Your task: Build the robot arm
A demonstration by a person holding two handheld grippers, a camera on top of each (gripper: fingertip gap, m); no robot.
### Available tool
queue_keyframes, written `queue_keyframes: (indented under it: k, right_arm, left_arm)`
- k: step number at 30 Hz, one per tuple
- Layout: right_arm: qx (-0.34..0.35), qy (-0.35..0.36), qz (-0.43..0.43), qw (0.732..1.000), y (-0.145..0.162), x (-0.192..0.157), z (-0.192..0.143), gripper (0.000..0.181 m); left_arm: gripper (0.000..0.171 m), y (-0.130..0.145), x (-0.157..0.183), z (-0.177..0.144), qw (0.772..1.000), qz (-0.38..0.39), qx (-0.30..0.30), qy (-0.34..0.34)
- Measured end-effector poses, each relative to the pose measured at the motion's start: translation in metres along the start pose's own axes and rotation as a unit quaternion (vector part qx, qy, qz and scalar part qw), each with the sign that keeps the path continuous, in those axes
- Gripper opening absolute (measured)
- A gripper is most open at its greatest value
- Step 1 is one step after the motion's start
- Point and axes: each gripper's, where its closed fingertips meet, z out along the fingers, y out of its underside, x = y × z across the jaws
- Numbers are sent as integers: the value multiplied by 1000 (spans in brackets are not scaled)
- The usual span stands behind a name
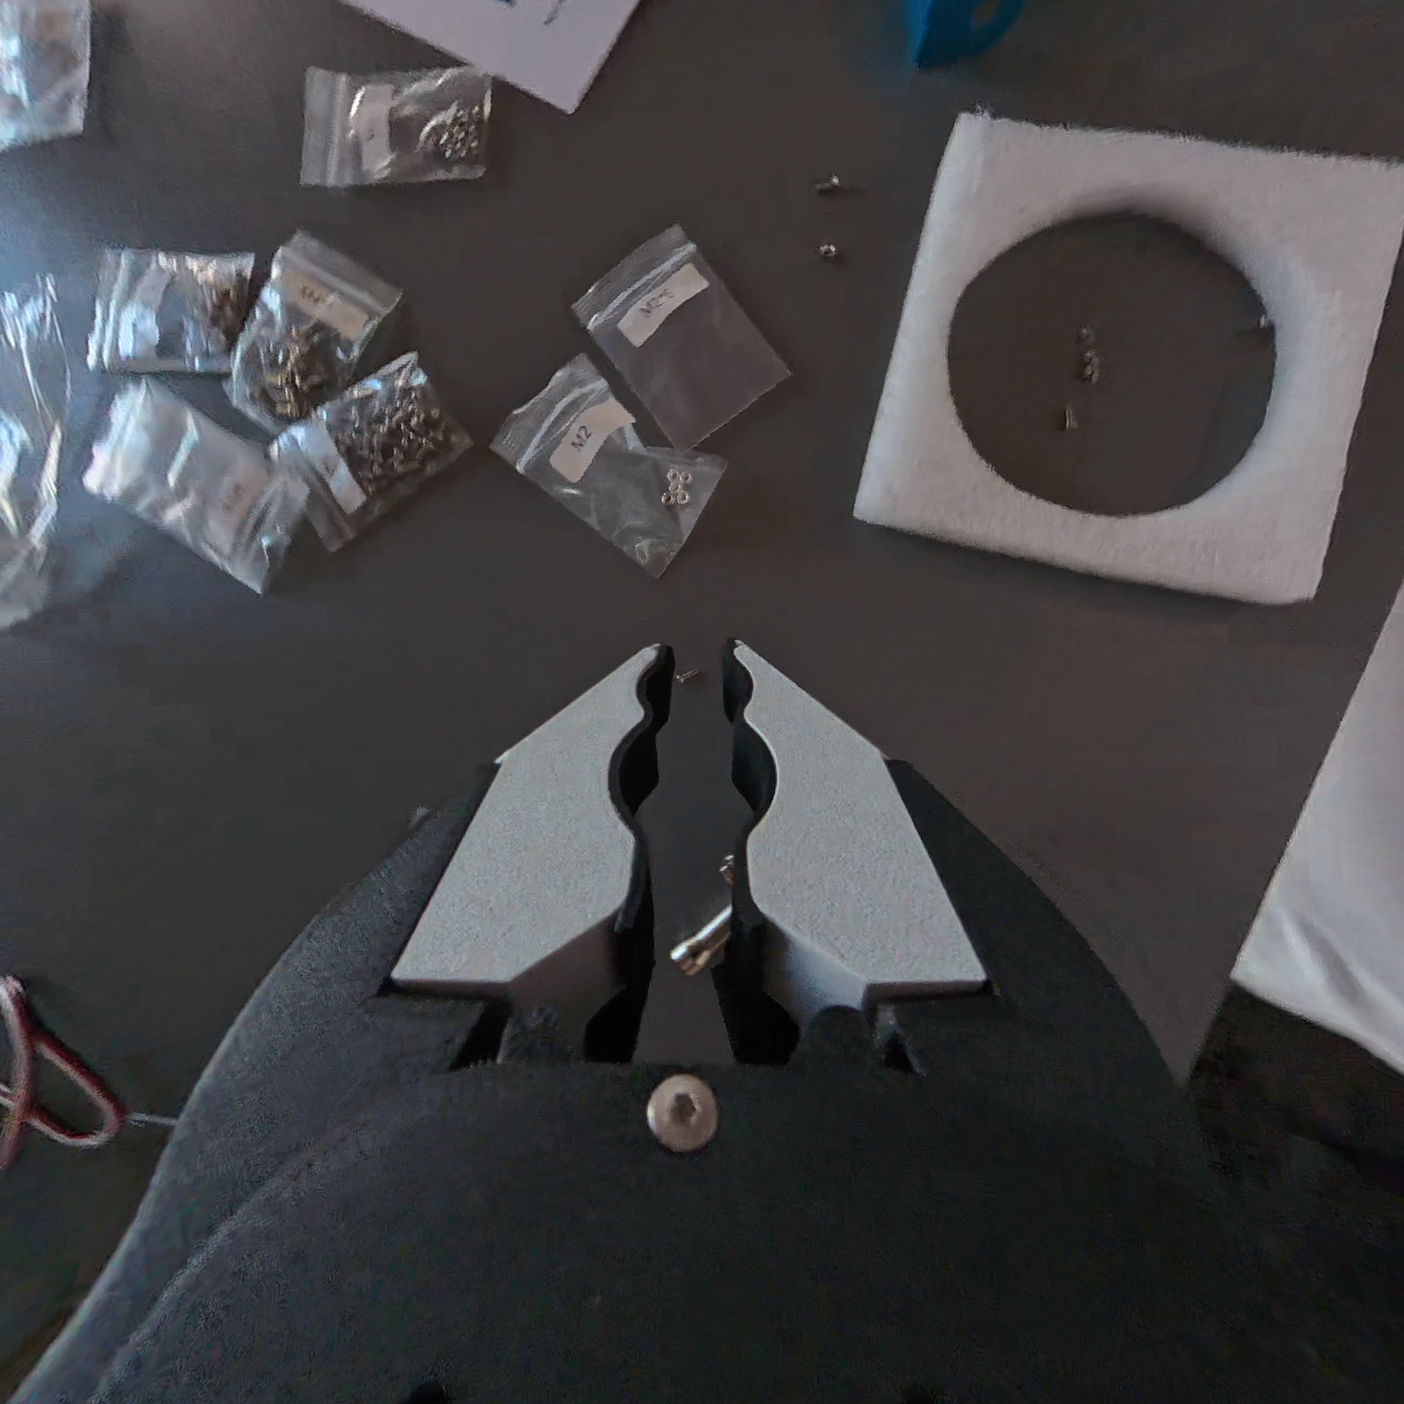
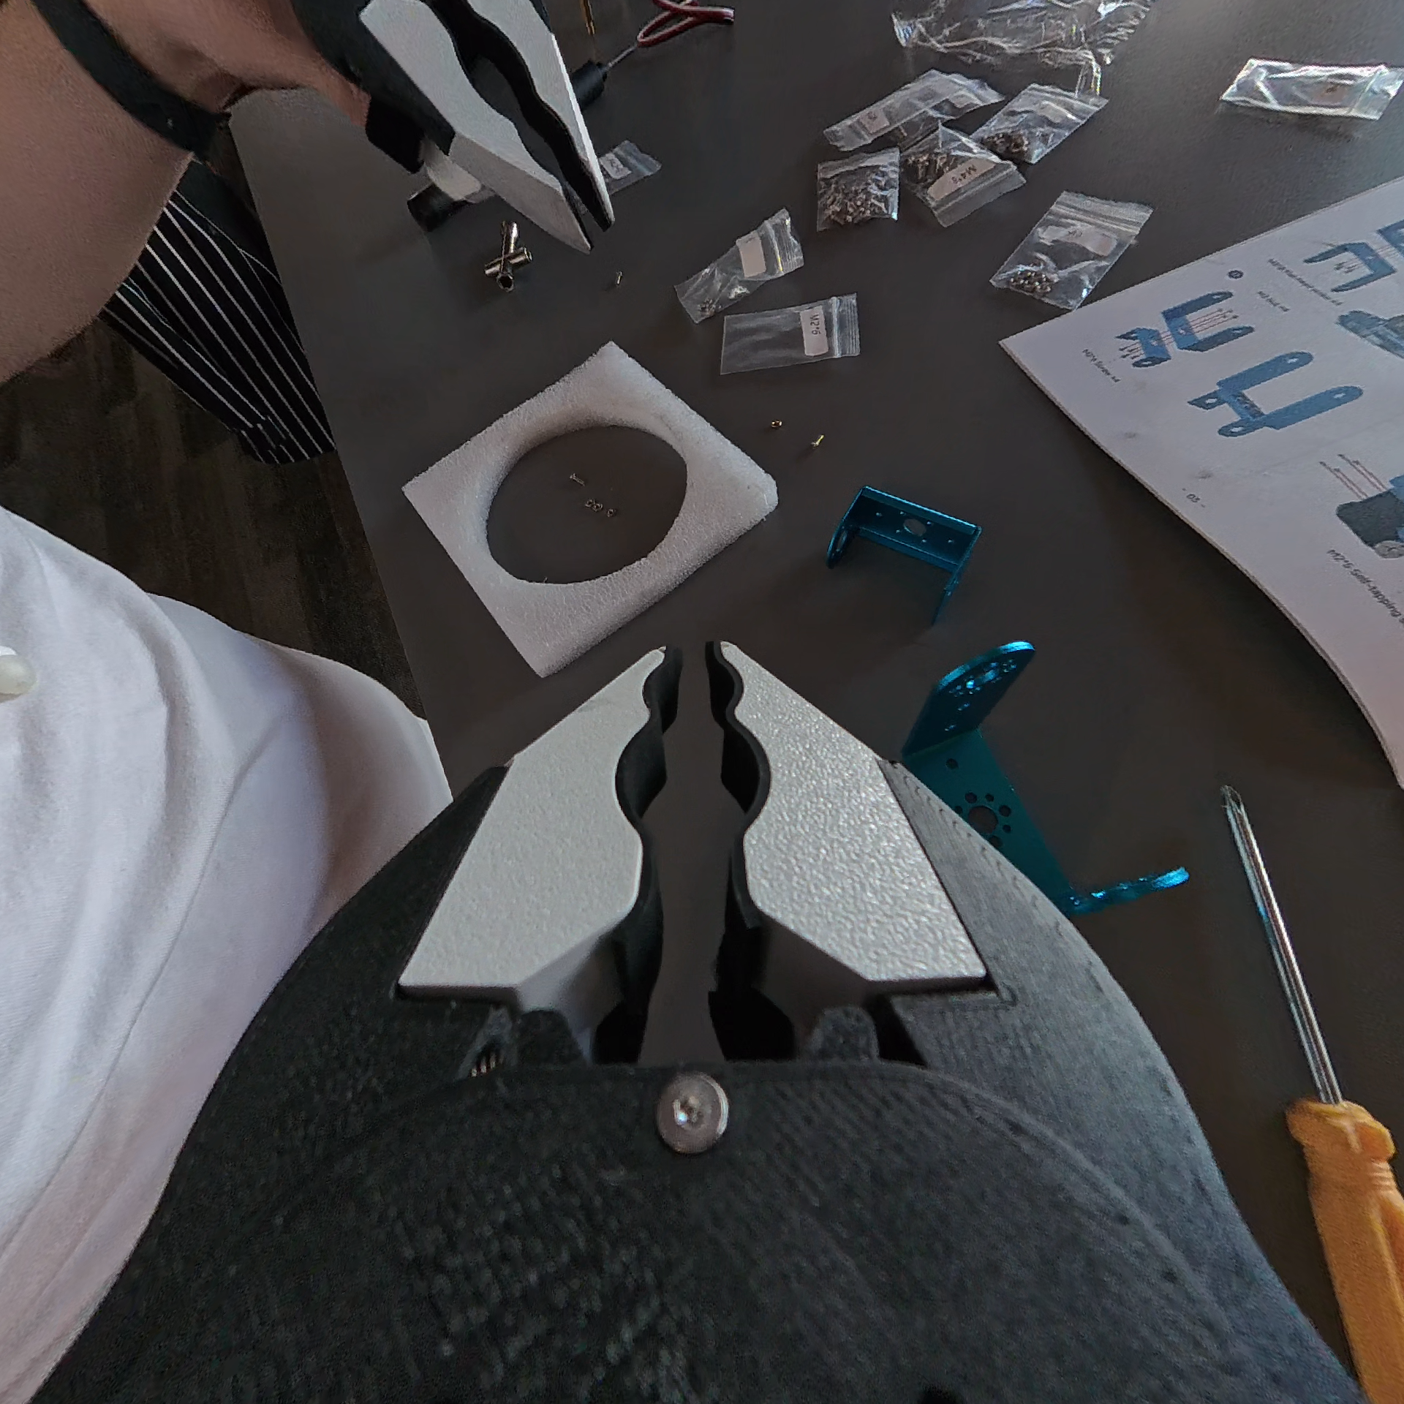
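My left gripper [image 1: 700, 652] hangs just above the dark table with its jaws a narrow gap apart. A tiny screw [image 1: 690, 673] lies on the table between the tips, held by neither. A small metal cross wrench [image 1: 703, 942] lies under the fingers. The right wrist view shows the left gripper [image 2: 596, 228] at the top, above the screw [image 2: 618, 279] and beside the wrench [image 2: 507, 258]. My right gripper [image 2: 693, 649] is empty with a narrow gap, near the corner of a white foam square [image 2: 562, 623]. The foam's round hole holds small screws [image 2: 596, 505].
Clear bags of screws lie left [image 1: 304, 395] and ahead [image 1: 608, 463]. Two blue metal brackets [image 2: 904, 532], [image 2: 980, 760] lie right of my right gripper. An orange-handled screwdriver [image 2: 1360, 1215] and a printed sheet [image 2: 1215, 456] lie farther right. A person's white shirt [image 2: 114, 836] fills the left. The grippers' ends are close to 25 cm from one another. Measured from the fingertips, the wrench [image 2: 507, 258] is 7 cm or so from the left gripper and 30 cm from the right.
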Motion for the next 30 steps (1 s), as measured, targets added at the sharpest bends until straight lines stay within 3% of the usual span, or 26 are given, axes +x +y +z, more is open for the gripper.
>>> queue_keyframes:
  k: [4, 9, 11, 16, 30]
  right_arm:
    - [2, -12, 14, 1000, -1, -4, 2, 6]
    - [-20, -4, 15, 1000, -3, -10, 4, 6]
    - [-20, 3, 18, 1000, -5, -14, 4, 6]
    - [-22, 29, 40, 999, -2, -26, -1, 6]
    - [-31, 81, 60, 994, -2, -52, 1, 6]
  left_arm:
    - [8, -9, 10, -6, 986, 148, 4, 78]
    - [15, 5, 1, 0, 953, 248, -92, 145]
    - [19, 10, 1, 5, 943, 268, -109, 165]
    - [12, 26, -2, 14, 920, 317, -130, 191]
    - [2, 24, 1, 16, 900, 367, -95, 215]
